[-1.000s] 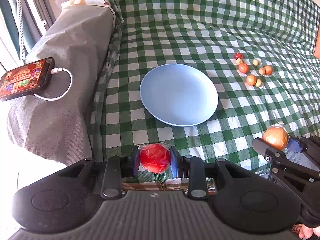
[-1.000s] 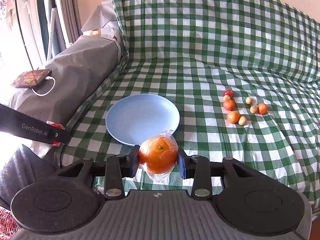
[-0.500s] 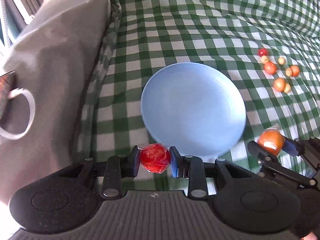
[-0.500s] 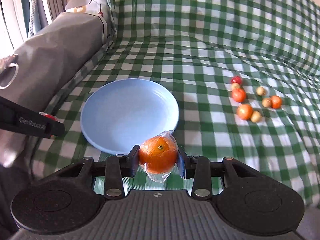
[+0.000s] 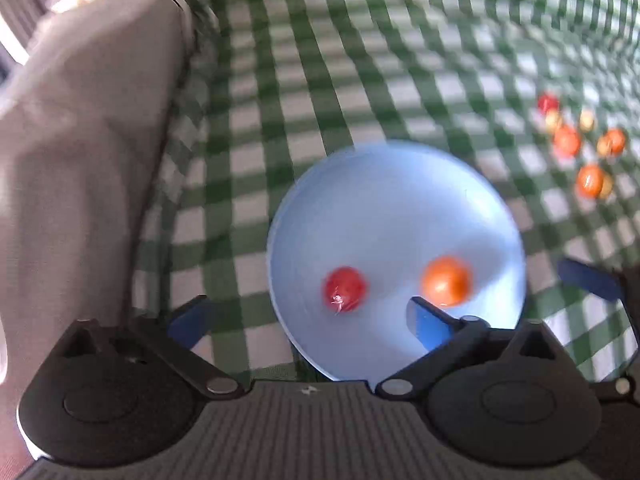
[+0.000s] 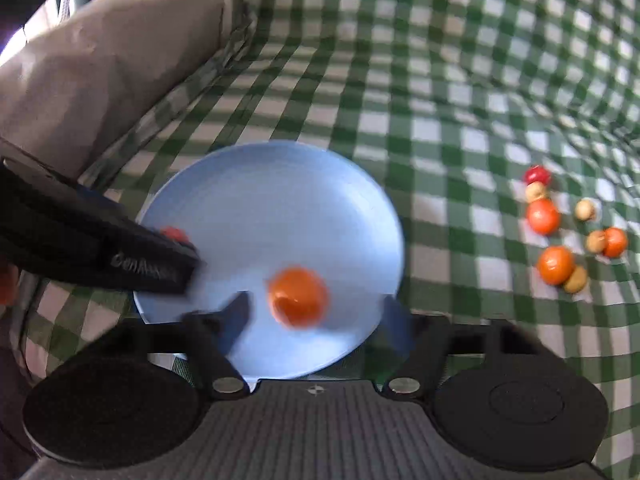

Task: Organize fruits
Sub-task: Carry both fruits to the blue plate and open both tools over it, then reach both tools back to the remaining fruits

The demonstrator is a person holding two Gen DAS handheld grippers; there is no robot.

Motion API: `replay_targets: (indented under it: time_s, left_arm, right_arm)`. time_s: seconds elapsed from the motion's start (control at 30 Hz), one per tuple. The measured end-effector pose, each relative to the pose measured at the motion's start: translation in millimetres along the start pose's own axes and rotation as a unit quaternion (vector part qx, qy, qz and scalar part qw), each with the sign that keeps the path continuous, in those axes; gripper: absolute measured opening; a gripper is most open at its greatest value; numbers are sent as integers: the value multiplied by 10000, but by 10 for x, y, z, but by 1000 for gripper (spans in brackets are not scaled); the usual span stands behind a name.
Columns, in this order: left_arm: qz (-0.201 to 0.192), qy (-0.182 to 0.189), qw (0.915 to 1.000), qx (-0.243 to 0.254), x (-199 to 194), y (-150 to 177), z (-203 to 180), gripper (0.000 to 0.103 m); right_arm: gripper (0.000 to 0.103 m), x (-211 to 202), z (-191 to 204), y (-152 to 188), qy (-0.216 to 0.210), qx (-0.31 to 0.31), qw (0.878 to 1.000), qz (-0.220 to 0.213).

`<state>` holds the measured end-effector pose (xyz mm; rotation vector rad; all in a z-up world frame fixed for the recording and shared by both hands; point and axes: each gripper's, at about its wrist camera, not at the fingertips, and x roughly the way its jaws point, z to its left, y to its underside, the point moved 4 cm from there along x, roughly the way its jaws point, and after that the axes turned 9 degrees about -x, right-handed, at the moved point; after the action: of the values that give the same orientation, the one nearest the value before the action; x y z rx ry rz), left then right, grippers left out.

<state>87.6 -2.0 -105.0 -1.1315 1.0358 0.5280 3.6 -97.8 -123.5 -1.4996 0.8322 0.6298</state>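
Two wrapped fruits lie on the round pale-blue plate: a small red fruit in clear film toward its left side and a larger orange fruit in clear film toward its right, apart from each other, both in the near half of the dish. Neither is gripped.

From the left wrist view, the left gripper has its blue-padded fingers spread wide, with the red fruit seen between them but free of either pad. Its right finger overlaps the plate's near edge; its left finger sits over the checked cloth beside the plate.

From the right wrist view, the right gripper is likewise spread wide, the orange fruit lying blurred between its fingers without contact. The left gripper's black body crosses the plate's left rim, and the red fruit peeks out just behind it.

Well to the right of the plate, on the green-and-white checked cloth, lies a loose cluster of small fruits: a few orange ones, a red one and several pale tan ones, some touching. A grey cushion-like cover rises along the left. Both views are smeared by motion blur.
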Motion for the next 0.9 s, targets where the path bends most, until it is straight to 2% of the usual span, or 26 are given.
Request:
replay_targets:
  time_s: [0.07,0.2,0.3,0.4,0.53,0.67,0.9]
  left_arm:
    - [-80,108,9999,-13,-180,36,33,103]
    - [-110,-103,9994,-322,-518,281,178,103]
    - [11,-190,9984,-541,-754,585,292,103]
    - [96,-314,9978,-570,-940,873,398,103]
    - [-58,-427,9968,-676,-1191,1135,510,103]
    - [-232,-414,9960,-764,-1349,1214,519,103]
    - [-468,-354,9971,-485,-1484,1211,361,103]
  right_arm:
    - [91,-169,-40,19,49,61,9999,-83]
    - [95,-598,-119,272,114,424,9990,-81]
    - [96,-940,-75,507,16,753,9970,-161]
    - [98,-1290,53,695,72,799,9955,-496]
    - [100,-1571,116,695,204,560,9931,-1011]
    - [100,-1713,156,700,196,541,9911,-1204]
    - [100,-1892,243,708,246,295,9890,-1431]
